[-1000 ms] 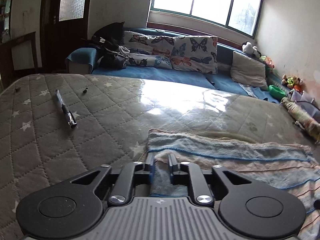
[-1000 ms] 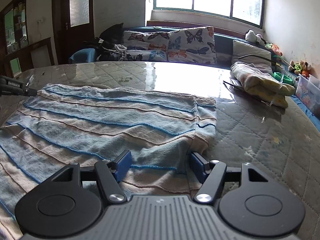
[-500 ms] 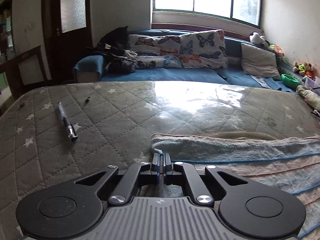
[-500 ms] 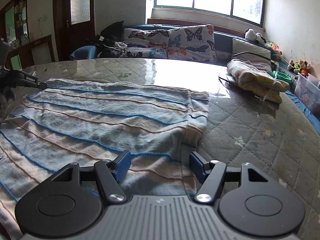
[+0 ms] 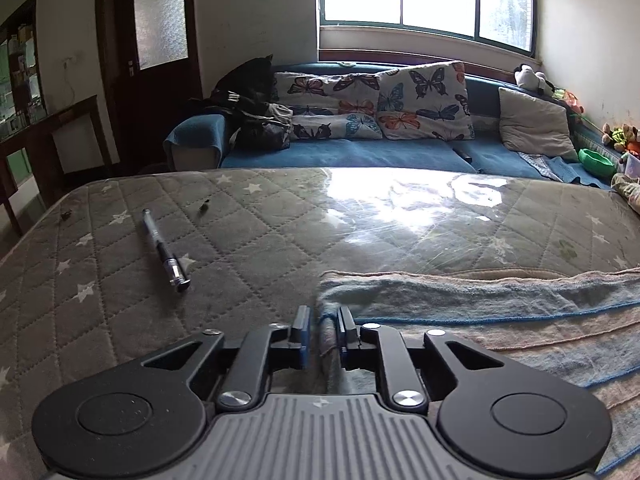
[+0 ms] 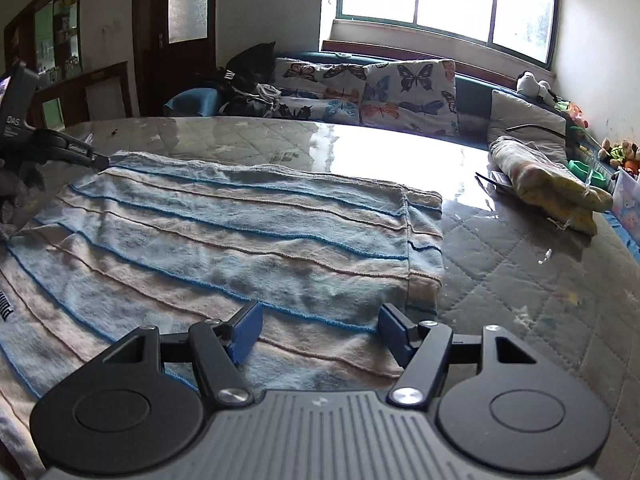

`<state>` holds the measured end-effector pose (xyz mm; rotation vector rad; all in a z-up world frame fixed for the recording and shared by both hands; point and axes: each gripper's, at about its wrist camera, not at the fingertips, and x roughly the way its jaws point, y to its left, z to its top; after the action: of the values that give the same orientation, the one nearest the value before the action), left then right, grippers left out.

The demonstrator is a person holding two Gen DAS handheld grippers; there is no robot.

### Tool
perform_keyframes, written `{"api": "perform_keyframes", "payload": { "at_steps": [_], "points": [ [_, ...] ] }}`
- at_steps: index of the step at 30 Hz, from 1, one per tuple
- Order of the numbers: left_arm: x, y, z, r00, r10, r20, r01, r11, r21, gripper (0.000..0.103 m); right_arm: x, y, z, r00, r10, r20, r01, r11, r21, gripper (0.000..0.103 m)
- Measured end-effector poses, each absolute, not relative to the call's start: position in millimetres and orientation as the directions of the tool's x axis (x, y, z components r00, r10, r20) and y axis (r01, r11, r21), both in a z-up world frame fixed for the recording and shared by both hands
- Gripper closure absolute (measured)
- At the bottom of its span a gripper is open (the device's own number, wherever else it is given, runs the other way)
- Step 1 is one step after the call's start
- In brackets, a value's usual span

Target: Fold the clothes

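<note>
Striped towel (image 6: 240, 240) fuzzy terry cloth; quilted mattress (image 5: 240, 240) under glossy clear film; pen (image 5: 164, 250) shiny plastic.

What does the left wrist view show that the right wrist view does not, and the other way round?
Only the left wrist view shows the pen lying on the quilted mattress, left of the striped garment.

Only the right wrist view shows the folded yellowish cloth at the mattress's far right, and the right gripper open over the garment.

Both show the garment, mattress, butterfly cushions and left gripper, its jaws just reopened slightly around the garment's edge.
</note>
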<state>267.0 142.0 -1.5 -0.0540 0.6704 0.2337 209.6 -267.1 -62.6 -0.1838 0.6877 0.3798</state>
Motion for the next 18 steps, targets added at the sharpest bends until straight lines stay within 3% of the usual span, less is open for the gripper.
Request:
{"api": "perform_keyframes", "payload": {
  "at_steps": [11, 18],
  "points": [
    [177, 100, 5, 0.766, 0.065, -0.639, -0.040, 0.998, 0.053, 0.066, 162, -236, -57, 0.655, 0.364, -0.662, -0.527, 0.848, -0.056, 0.036],
    [109, 78, -6, 0.773, 0.049, -0.632, 0.026, 0.994, 0.110, 0.054, 119, -226, -57, 0.630, 0.395, -0.669, -0.583, 0.810, -0.071, 0.031]
  ]
}}
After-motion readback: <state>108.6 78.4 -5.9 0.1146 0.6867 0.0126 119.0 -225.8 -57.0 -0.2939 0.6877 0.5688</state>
